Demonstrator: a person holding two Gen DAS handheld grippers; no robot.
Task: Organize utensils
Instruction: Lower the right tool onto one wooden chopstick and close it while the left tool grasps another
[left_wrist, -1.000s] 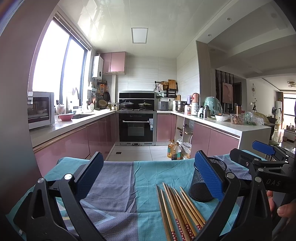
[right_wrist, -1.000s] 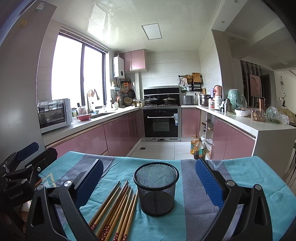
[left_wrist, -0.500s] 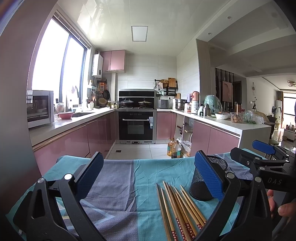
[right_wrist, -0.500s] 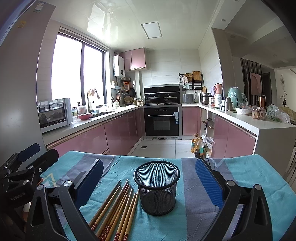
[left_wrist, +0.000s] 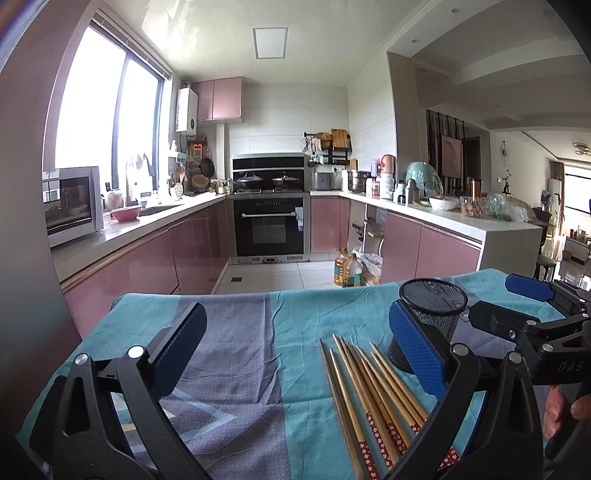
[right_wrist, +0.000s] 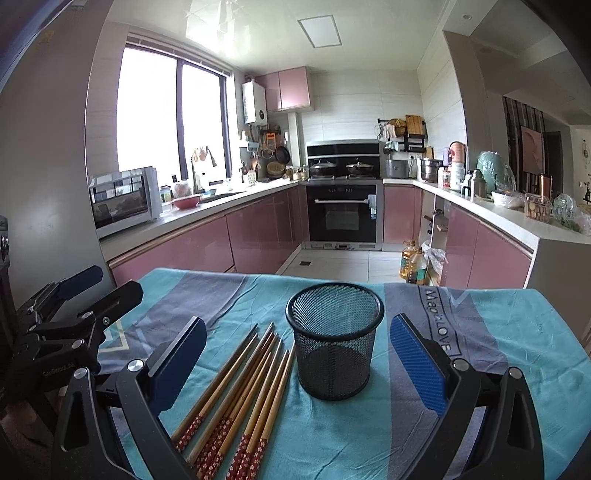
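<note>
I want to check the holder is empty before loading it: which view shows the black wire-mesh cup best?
The right wrist view. There the black wire-mesh cup stands whole and unblocked, centred between the open jaws, its inside visibly empty. In the left wrist view the cup sits off to the right, its lower part hidden behind a blue finger pad.

Low wrist views — shared mesh cup (left_wrist: 432, 317)

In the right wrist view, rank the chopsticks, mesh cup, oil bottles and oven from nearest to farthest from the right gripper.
1. chopsticks, lying just inside the right gripper's left finger.
2. mesh cup, upright, centre ahead.
3. oil bottles, floor beyond the table, right.
4. oven, back wall.
</note>
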